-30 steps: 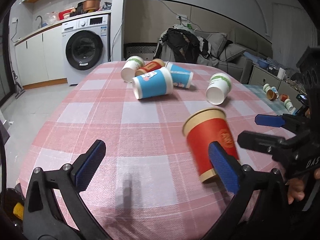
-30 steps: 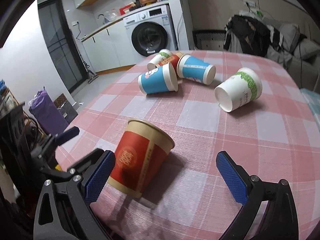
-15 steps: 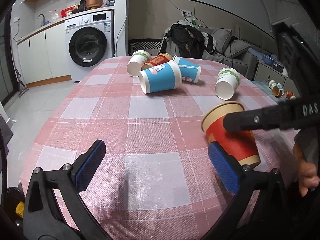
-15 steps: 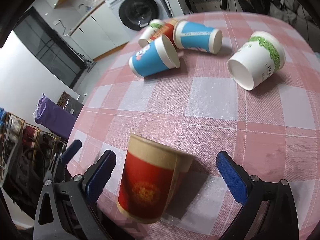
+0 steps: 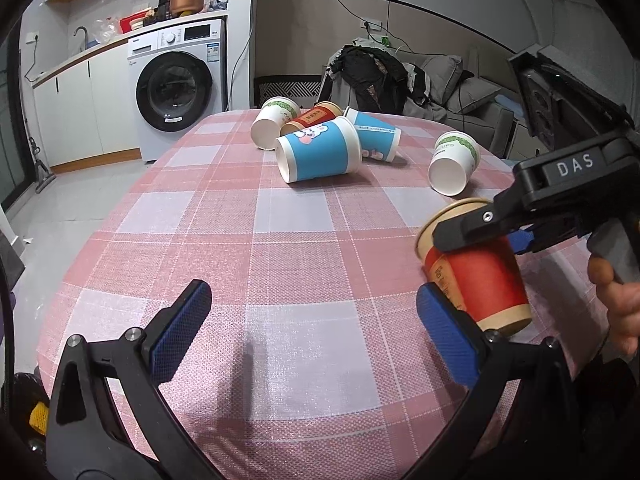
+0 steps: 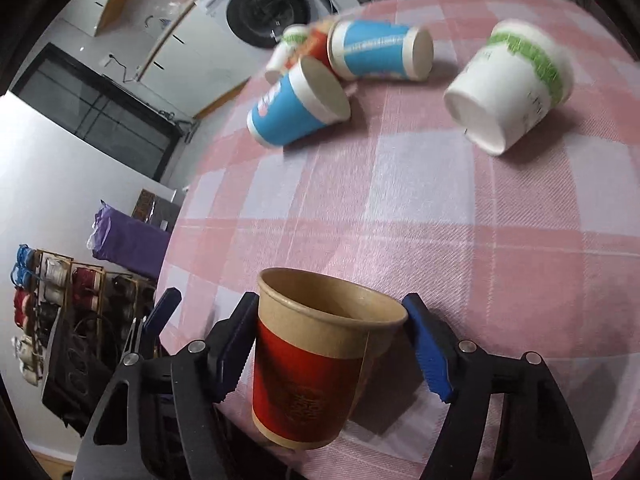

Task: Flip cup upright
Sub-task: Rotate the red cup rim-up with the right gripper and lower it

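A: Item one, red cup (image 6: 316, 364)?
B: Lower centre of the right wrist view, mouth up, leaning a little, base on the checked tabletop (image 6: 460, 208). In the left wrist view it sits at right (image 5: 476, 276).

A: Right gripper (image 6: 328, 344)?
B: Jaws pinching the red cup just under its rim, one blue pad on each side.

A: Left gripper (image 5: 316, 332)?
B: Jaws spread wide, holding nothing; its right pad sits just in front of the cup in the frame.

A: Other stock?
B: Upper part of the frame: blue cup (image 6: 298, 110) on its side, second blue cup (image 6: 380, 54) behind it, green-banded white cup (image 6: 510, 84) on its side at upper right. Washer (image 5: 176, 88) at upper left in the left view.
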{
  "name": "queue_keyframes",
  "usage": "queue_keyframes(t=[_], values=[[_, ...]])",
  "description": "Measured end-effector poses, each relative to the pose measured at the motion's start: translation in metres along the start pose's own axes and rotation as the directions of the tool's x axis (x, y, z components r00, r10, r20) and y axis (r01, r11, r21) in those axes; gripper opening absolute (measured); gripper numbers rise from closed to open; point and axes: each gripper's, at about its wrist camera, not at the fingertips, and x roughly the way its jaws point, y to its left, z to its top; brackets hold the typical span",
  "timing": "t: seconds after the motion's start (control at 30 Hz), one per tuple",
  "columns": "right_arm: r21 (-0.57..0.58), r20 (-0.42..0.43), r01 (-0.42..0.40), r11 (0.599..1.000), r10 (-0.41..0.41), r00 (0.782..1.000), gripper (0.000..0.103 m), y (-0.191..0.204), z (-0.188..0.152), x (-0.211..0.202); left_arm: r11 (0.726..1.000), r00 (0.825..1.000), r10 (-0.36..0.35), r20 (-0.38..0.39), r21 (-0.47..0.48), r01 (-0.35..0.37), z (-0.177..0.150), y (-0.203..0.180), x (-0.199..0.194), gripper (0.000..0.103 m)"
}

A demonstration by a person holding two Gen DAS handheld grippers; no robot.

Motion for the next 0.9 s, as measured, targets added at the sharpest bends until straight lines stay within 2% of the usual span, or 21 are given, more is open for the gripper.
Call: queue_keyframes(t=[0.1, 0.17, 0.2, 0.23, 0.27, 0.4, 0.5, 0.57, 0.73, 0.9], values=[[-0.056, 0.121, 0.028, 0.998, -0.021, 0.992, 0.074, 0.005, -0.005, -0.019, 1.000, 1.000, -0.003, -0.001, -0.004, 0.003, 0.000, -0.001, 0.001, 0.102], [-0.102, 0.218, 0.068, 0.992, -0.045, 0.975, 0.074, 0.010, -0.011, -0.030, 1.000, 1.000, -0.002, 0.000, -0.005, 0.002, 0.000, -0.001, 0.001, 0.102], [-0.136, 0.288, 0.125, 0.983, -0.082, 0.954, 0.074, 0.015, -0.016, -0.036, 1.000, 1.000, -0.004, 0.000, -0.006, 0.004, 0.000, -0.001, 0.001, 0.102], [-0.152, 0.324, 0.159, 0.976, -0.102, 0.941, 0.074, 0.018, -0.019, -0.038, 1.000, 1.000, -0.003, 0.002, -0.006, 0.003, -0.001, -0.001, 0.001, 0.102], [-0.180, 0.382, 0.211, 0.961, -0.129, 0.915, 0.074, 0.023, -0.025, -0.039, 1.000, 1.000, -0.002, 0.006, -0.006, 0.002, -0.001, -0.001, 0.001, 0.102], [-0.224, 0.498, 0.326, 0.919, -0.180, 0.849, 0.074, 0.031, -0.033, -0.035, 1.000, 1.000, -0.003, 0.010, -0.002, 0.003, -0.003, -0.005, 0.001, 0.102], [-0.215, 0.537, 0.330, 0.919, -0.171, 0.826, 0.074, 0.030, -0.030, -0.031, 1.000, 0.999, -0.018, 0.029, -0.004, 0.018, -0.002, -0.009, 0.001, 0.102], [-0.206, 0.553, 0.340, 0.918, -0.177, 0.814, 0.074, 0.029, -0.029, -0.032, 1.000, 0.998, -0.014, 0.057, 0.000, 0.014, -0.001, -0.011, 0.000, 0.102], [-0.212, 0.545, 0.355, 0.911, -0.192, 0.816, 0.074, 0.030, -0.029, -0.024, 1.000, 0.989, -0.013, 0.144, 0.008, 0.012, 0.003, -0.011, -0.008, 0.102], [-0.211, 0.543, 0.367, 0.906, -0.203, 0.815, 0.074, 0.031, -0.026, -0.018, 1.000, 0.987, -0.011, 0.159, -0.015, 0.014, 0.006, -0.006, -0.008, 0.102]])
